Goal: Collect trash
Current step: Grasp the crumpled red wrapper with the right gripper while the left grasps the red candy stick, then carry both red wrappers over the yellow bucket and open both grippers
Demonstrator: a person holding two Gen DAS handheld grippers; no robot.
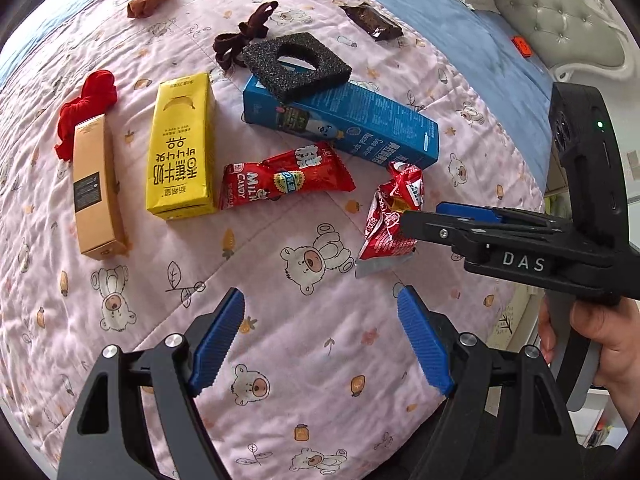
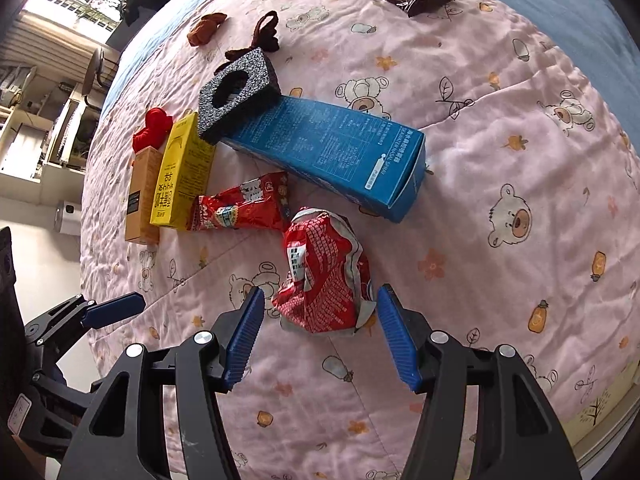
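My right fingers (image 2: 320, 332) are spread wide just at the near end of the crumpled red wrapper (image 2: 324, 272), one blue pad on each side of it, neither pad clearly touching it. The wrapper lies on the pink bear-print quilt (image 2: 500, 120) of the bed. My left fingers (image 1: 320, 340) are also spread wide, hovering over bare quilt with nothing between them, a little nearer than the wrapper and to its left. Just left of the crumpled wrapper lies a red milk candy bag (image 1: 280, 178), flat on the quilt. Beyond both sits a long blue box (image 1: 352, 128) on its side, with a black foam block (image 1: 294, 66) that has a round hole resting on its far end. Left of the candy bag is a yellow milk carton (image 1: 180, 148), and left of that a tan box (image 1: 96, 188) whose far end overlaps a red cloth (image 1: 90, 100). Farther off lie a dark brown hair tie (image 1: 244, 34), a rust-brown cloth (image 1: 150, 0) and a dark brown packet (image 1: 372, 22), well apart from the rest.
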